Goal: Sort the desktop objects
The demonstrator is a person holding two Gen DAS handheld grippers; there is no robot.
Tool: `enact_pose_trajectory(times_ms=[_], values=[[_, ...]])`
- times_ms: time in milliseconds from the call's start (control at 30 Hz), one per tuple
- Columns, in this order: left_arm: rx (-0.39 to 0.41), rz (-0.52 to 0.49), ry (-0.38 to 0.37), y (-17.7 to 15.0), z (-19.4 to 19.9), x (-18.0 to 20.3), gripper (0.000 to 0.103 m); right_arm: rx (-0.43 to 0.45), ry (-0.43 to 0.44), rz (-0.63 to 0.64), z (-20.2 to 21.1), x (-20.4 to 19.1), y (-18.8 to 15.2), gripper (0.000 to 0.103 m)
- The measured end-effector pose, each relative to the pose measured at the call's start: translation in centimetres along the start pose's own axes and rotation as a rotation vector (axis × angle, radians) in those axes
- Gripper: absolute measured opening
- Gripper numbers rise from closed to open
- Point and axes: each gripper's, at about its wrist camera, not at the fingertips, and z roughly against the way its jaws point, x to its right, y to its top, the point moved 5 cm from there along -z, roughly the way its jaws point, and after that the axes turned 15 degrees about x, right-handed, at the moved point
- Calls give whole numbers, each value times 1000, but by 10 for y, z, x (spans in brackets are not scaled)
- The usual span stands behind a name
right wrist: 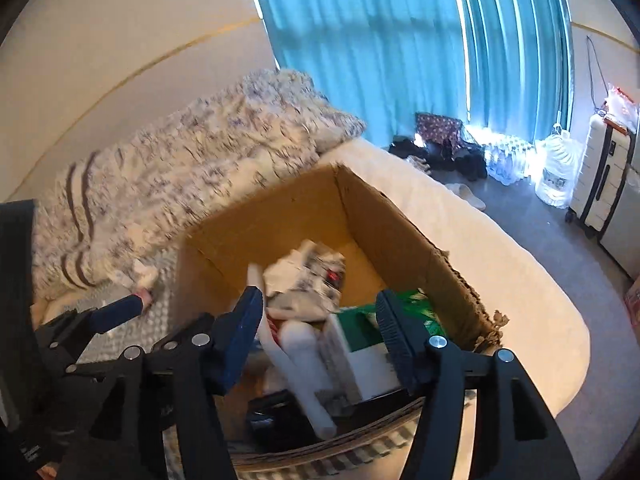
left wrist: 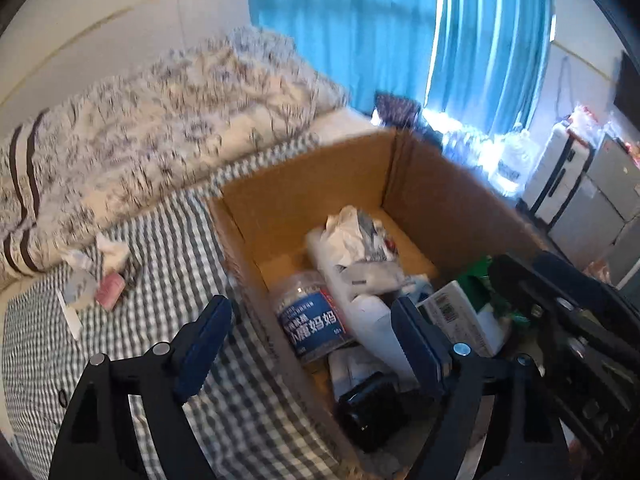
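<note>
I hold a two-finger gripper in each hand above an open brown cardboard box (left wrist: 304, 196) that sits on a bed covered by a grey-and-white checked sheet (left wrist: 168, 248). My left gripper (left wrist: 316, 344) has its jaws spread wide and empty, straddling the box's near left wall. My right gripper (right wrist: 320, 332) is also wide open and empty, poised over the box interior.

Inside the box, at 6 o'clock in the left view, lies a clear plastic jar with a blue label (left wrist: 310, 320); it looks rigid, light and smooth, so I judge it could slip and is best taken across its middle. A crumpled white plastic bag (left wrist: 352, 240) lies at the centre, soft and shapeless, gripped anywhere by a fold. A white cylindrical bottle (right wrist: 306, 360) seems stiff and slippery. A green-and-white carton (right wrist: 360, 344) has flat faces that would suit my jaws. A black boxy object (left wrist: 368, 408) lies nearest me; I cannot tell what it is.

Outside the box, at 9 o'clock in the left view, small things remain on the sheet: a small pink packet (left wrist: 109, 290) and crumpled white tissue (left wrist: 112, 250), both probably very light. A patterned white-and-grey quilt (left wrist: 160, 120) is heaped at 10 o'clock.
</note>
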Motion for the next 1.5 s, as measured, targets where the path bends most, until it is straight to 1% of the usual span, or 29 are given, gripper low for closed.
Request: enact_pose_trajectory(times_ms=[33, 100, 200, 333, 467, 533, 567, 700, 733, 800, 867, 933, 1033, 1167, 1267, 1333, 1400, 1500], values=[[19, -2, 7, 3, 9, -5, 86, 9, 8, 4, 5, -5, 2, 58], [48, -5, 46, 8, 23, -19, 94, 26, 17, 24, 12, -20, 5, 58], [76, 22, 105, 9, 40, -50, 94, 42, 52, 49, 21, -46, 6, 59], [66, 83, 196, -3, 59, -108, 94, 43, 124, 92, 26, -91, -1, 59], [40, 155, 320, -35, 81, -179, 94, 25, 237, 137, 28, -148, -20, 59], [19, 192, 366, -54, 89, -213, 94, -2, 321, 150, 27, -180, -34, 59], [9, 218, 384, -67, 93, -233, 94, -16, 353, 162, 26, -194, -42, 59], [-34, 322, 509, -121, 109, -317, 94, -69, 453, 261, 15, -254, -81, 59], [-51, 354, 521, -134, 112, -335, 94, -84, 478, 283, 10, -267, -91, 59], [-70, 416, 535, -157, 115, -363, 94, -127, 529, 319, 0, -289, -114, 59], [-87, 455, 559, -177, 114, -387, 94, -179, 569, 357, -14, -310, -138, 59], [-110, 478, 568, -195, 107, -405, 94, -230, 586, 403, -31, -329, -161, 59], [-140, 509, 557, -215, 88, -419, 94, -288, 600, 471, -55, -355, -191, 59], [-206, 530, 540, -243, 48, -428, 94, -341, 601, 548, -80, -376, -219, 59], [-236, 541, 531, -256, 27, -432, 94, -363, 607, 580, -93, -385, -233, 59], [-243, 548, 514, -261, 17, -433, 94, -373, 611, 595, -100, -391, -240, 59], [-231, 562, 489, -262, 11, -433, 94, -380, 619, 609, -106, -395, -247, 59], [-230, 545, 471, -260, 2, -430, 94, -395, 618, 623, -114, -400, -258, 59]])
